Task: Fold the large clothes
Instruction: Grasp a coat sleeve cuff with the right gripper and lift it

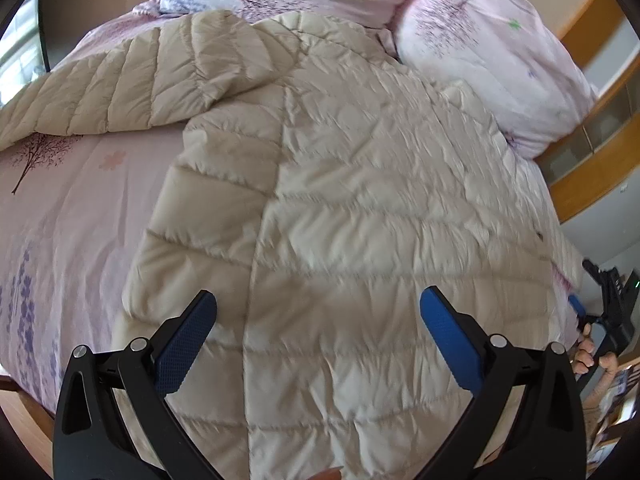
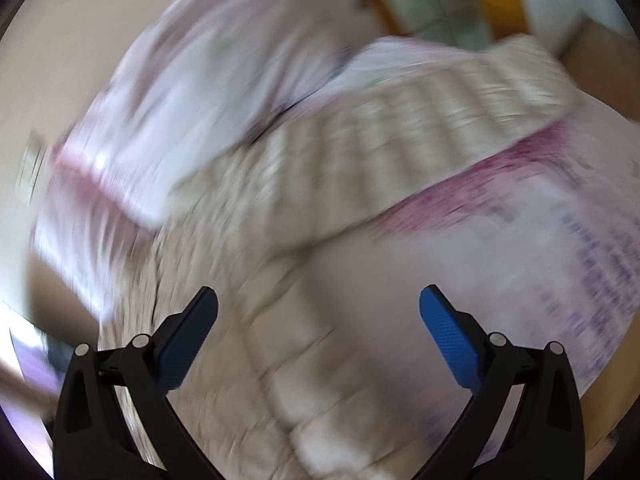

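Left wrist view showed the cream quilted jacket (image 1: 340,200) spread across the pink printed bedsheet (image 1: 72,208), one sleeve (image 1: 120,88) stretched leftward. Left gripper (image 1: 318,320) hovered over it, jaws wide, empty. Right gripper (image 2: 318,320) likewise gaped, its view blurred. No writing was readable.

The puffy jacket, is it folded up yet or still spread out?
Still mostly spread out. The puffy jacket lies flat over the bed, with one sleeve stretched sideways. Both grippers hover open above it.
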Motion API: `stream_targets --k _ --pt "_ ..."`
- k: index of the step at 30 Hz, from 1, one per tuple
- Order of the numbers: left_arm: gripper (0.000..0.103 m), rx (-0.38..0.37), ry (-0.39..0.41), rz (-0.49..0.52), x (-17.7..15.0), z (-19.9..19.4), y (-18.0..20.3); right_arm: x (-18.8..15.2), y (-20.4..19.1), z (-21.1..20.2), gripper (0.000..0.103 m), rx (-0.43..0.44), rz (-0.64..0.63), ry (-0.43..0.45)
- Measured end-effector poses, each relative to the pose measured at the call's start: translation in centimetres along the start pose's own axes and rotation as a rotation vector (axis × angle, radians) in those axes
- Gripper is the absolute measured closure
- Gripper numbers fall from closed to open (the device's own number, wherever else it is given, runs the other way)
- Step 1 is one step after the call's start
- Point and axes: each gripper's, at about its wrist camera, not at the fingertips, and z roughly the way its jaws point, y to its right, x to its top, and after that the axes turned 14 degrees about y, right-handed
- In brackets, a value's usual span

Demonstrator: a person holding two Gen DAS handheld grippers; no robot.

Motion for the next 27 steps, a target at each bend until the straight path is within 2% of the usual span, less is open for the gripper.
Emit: stream_targets --k 3,5,6,11,14,18,22,24,26,27 --pt "0.001 -0.004 0.003 0.016 1.2 0.3 0.0 3.2 4.8 0.5 0.008 -0.049 0.177 0.061" --pt "0.001 -0.009 0.003 0.025 1.8 0.6 0.1 4.6 7.7 0.8 0.021 -0.088 0.271 0.091" --pt "0.001 -0.011 0.007 0.030 2.2 0.7 0.1 5.4 9.4 1.0 0.024 -0.106 0.319 0.105" --pt "0.001 0.028 0.039 0.101 4.0 1.4 0.7 7.4 14.3 2.5 0.046 -0.141 0.438 0.118" --pt "0.001 0.060 0.076 0.169 5.0 1.6 1.4 8.2 16.5 3.0 0.052 -0.151 0.500 0.134" --pt "0.001 0.068 0.088 0.212 6.0 2.3 1.8 9.4 17.8 3.9 0.060 -0.189 0.525 0.162" --pt "0.001 0.025 0.067 0.195 6.6 3.2 1.6 10.6 18.5 4.2 0.063 -0.235 0.537 0.194" --pt "0.001 0.013 0.074 0.184 6.9 3.4 1.5 11.1 18.9 4.0 0.069 -0.275 0.522 0.212" --pt "0.001 0.001 0.097 0.177 6.9 3.4 1.4 11.5 18.8 4.1 0.084 -0.313 0.483 0.220" --pt "0.001 -0.004 0.106 0.175 6.9 3.4 1.5 11.6 18.5 4.1 0.087 -0.326 0.463 0.222"
